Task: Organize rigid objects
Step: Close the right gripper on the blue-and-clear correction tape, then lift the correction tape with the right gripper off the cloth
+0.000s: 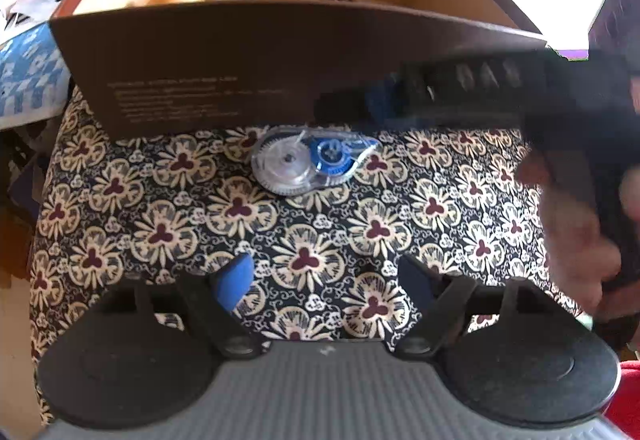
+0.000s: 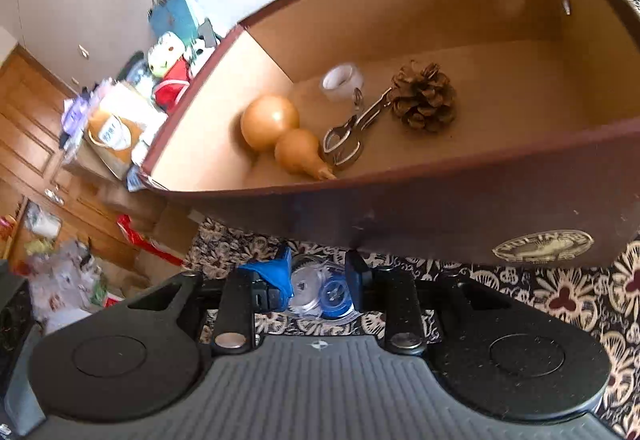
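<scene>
A clear and blue correction-tape dispenser [image 1: 312, 164] lies flat on the flowered cloth [image 1: 160, 232], just in front of the brown box [image 1: 240, 60]. My left gripper [image 1: 324, 280] is open, its blue pads wide apart, short of the dispenser and not touching it. My right gripper [image 1: 360, 104] reaches in from the right, blurred, above the dispenser and against the box wall. In the right wrist view the right gripper [image 2: 318, 272] has a narrow gap between its fingers. The dispenser [image 2: 320, 292] shows through that gap, on the cloth below, and I see no pad pressing on it.
The open box [image 2: 440, 216] holds a tan gourd [image 2: 280, 128], a clear tape roll [image 2: 342, 80], a metal tool [image 2: 352, 132] and a pine cone [image 2: 424, 100]. A hand [image 1: 572, 232] holds the right gripper. Cluttered bags and a wooden door [image 2: 32, 128] lie beyond the table's left edge.
</scene>
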### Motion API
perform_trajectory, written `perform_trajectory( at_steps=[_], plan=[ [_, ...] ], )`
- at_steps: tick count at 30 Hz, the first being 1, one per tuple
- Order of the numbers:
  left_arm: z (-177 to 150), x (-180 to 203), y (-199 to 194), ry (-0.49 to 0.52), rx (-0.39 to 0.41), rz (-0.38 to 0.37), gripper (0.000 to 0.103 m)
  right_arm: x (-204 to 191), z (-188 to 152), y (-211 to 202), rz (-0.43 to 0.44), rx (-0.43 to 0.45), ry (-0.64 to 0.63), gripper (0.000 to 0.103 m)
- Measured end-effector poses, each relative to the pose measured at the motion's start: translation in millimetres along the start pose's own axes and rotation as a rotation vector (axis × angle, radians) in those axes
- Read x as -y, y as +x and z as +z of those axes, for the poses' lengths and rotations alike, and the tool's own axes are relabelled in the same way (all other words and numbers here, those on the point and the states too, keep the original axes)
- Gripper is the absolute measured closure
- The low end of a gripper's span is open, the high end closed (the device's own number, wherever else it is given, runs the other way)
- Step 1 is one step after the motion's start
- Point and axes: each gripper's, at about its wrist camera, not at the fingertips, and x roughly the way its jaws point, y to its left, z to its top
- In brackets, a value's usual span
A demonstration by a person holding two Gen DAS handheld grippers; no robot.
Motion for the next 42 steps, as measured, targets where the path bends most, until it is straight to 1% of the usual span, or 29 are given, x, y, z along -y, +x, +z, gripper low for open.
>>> perform_trajectory(
  at_steps=[3, 4, 7, 9, 12, 14, 16, 17, 19, 21, 23, 25, 30, 33, 35, 36, 38, 39, 41, 42],
  plan=[
    [-4, 3, 0, 0.013, -0.004, 0.003, 0.023, 1, -1, 3, -0.007, 0.000, -0.025, 0.092],
    [-5, 3, -1, 0.018, -0.002, 0.010, 0.023, 1, 0, 5, -0.012, -0.019, -0.015, 0.090],
    [-9, 2, -3, 0.016, 0.006, 0.023, 0.023, 4, -4, 9, -0.005, -0.083, 0.002, 0.090],
    [-11, -1, -6, 0.006, 0.012, 0.025, 0.023, 4, -10, 7, 0.021, -0.104, 0.015, 0.090],
    [-14, -4, -8, -0.001, 0.022, 0.021, 0.022, 7, -23, 6, 0.071, -0.112, 0.089, 0.090],
    [-16, -6, -10, 0.005, 0.026, 0.021, 0.022, 5, -28, 4, 0.073, -0.100, 0.094, 0.091],
    [-17, -6, -10, 0.015, 0.033, 0.027, 0.022, 4, -31, 1, 0.083, -0.114, 0.099, 0.090],
    [-16, -5, -9, 0.022, 0.036, 0.031, 0.022, 4, -32, -1, 0.087, -0.111, 0.108, 0.090],
    [-14, -3, -8, 0.038, 0.046, 0.041, 0.022, 8, -31, -10, 0.080, -0.070, 0.130, 0.090],
    [-9, -1, -3, 0.054, 0.054, 0.051, 0.022, 15, -29, -15, 0.071, -0.036, 0.181, 0.089],
    [0, 1, 2, 0.069, 0.059, 0.058, 0.022, 22, -28, -16, 0.068, -0.023, 0.237, 0.089],
    [8, 2, 7, 0.076, 0.072, 0.073, 0.022, 25, -29, -16, 0.060, -0.006, 0.264, 0.089],
    [33, 3, 28, 0.071, 0.095, 0.115, 0.022, 26, -30, -15, 0.067, 0.013, 0.281, 0.089],
    [39, 6, 40, 0.082, 0.093, 0.125, 0.022, 26, -29, -12, 0.067, 0.010, 0.277, 0.089],
    [39, 8, 45, 0.101, 0.106, 0.148, 0.024, 26, -27, -8, 0.068, 0.002, 0.277, 0.089],
    [38, 10, 46, 0.111, 0.112, 0.158, 0.026, 25, -26, -6, 0.069, -0.001, 0.279, 0.089],
    [40, 9, 48, 0.120, 0.129, 0.165, 0.026, 23, -24, -3, 0.073, 0.000, 0.269, 0.089],
    [40, 9, 48, 0.123, 0.139, 0.169, 0.028, 22, -22, -1, 0.078, -0.005, 0.261, 0.089],
    [40, 8, 47, 0.139, 0.157, 0.163, 0.041, 20, -21, 2, 0.082, -0.006, 0.251, 0.089],
    [38, 7, 45, 0.144, 0.159, 0.157, 0.045, 19, -20, 4, 0.086, -0.007, 0.249, 0.089]
  ],
)
